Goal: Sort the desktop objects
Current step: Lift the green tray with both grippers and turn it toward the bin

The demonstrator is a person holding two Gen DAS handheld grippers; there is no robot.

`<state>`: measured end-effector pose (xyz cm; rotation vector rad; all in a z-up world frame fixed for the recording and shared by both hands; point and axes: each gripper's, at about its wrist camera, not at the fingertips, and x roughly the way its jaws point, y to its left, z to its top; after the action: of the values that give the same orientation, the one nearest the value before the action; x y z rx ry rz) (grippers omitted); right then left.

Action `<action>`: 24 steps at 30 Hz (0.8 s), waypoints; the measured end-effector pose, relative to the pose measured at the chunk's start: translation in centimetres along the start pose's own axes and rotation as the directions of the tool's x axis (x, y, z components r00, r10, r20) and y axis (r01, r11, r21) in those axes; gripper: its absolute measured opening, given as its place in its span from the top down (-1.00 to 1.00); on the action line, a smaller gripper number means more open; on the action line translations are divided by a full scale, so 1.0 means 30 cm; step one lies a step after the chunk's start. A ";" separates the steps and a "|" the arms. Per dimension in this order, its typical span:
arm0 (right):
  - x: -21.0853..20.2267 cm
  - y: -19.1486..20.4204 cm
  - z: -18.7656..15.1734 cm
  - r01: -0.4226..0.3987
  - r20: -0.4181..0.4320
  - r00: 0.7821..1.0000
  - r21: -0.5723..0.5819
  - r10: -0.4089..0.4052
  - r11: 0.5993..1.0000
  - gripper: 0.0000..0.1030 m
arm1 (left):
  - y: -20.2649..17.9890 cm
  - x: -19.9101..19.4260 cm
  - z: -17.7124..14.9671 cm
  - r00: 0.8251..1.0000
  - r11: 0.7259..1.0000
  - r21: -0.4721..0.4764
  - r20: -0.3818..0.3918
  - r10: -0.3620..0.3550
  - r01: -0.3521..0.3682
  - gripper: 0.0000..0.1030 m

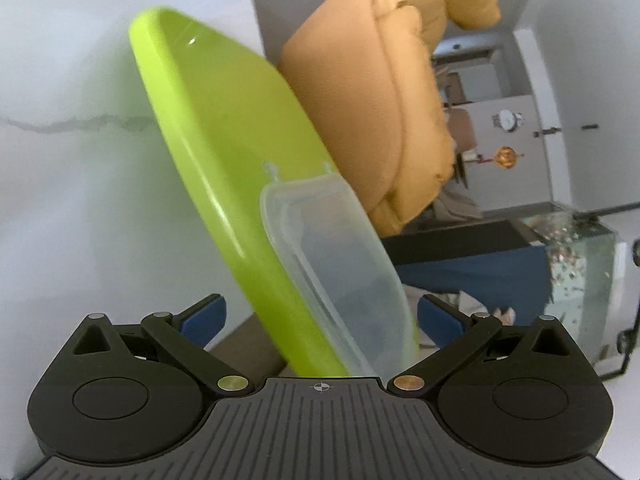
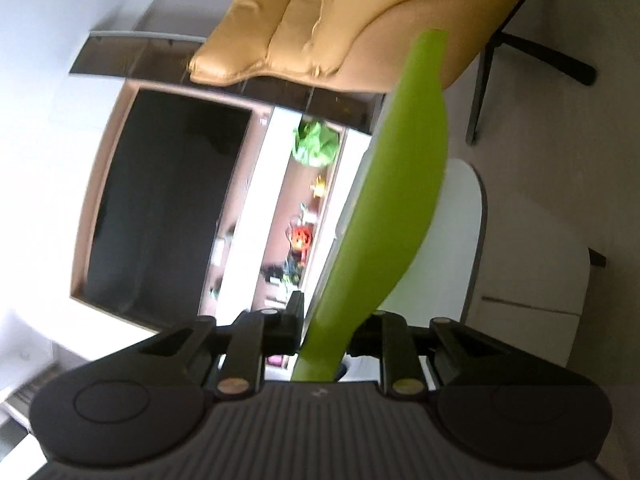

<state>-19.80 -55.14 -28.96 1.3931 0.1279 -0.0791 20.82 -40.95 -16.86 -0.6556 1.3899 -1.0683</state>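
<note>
R gripper point(image 2: 322, 344): jaws clamped on edge of green tray point(image 2: 404, 208), tray seen edge-on, tilted steep, off the white table point(image 2: 472, 240). L gripper point(image 1: 318, 320): jaws apart, tray's near edge and clear lid point(image 1: 340, 264) sit between them, pads not seen pressing. Lid lies against tray's inner face, loose by look of it. Beyond: tan chair point(image 1: 360, 120), wall unit w/ dark screen point(image 2: 160, 208). Advice: level tray before moving, else lid slides off; close L on the tray rim for 2-pt support; go slow.
</note>
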 end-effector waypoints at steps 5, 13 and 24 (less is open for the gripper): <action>-0.012 -0.001 -0.028 -0.021 -0.079 0.997 0.047 0.025 0.999 0.60 | 0.022 -0.001 0.018 0.996 0.995 -0.100 0.087 -0.002 0.011 -0.86; -0.043 0.129 -0.072 -0.067 -0.077 0.995 -0.066 0.062 0.996 0.48 | -0.051 -0.161 0.024 0.978 1.000 -0.018 0.209 0.016 -0.013 0.33; 0.112 0.526 -0.292 -0.410 -0.328 0.885 -0.210 0.332 0.887 0.47 | -0.235 -0.973 -0.177 0.828 0.970 0.242 0.549 -0.117 -0.023 -0.10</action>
<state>-14.79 -43.68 -15.54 1.1213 0.1000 0.4516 18.22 -17.02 1.86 -0.7524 0.7218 -0.9569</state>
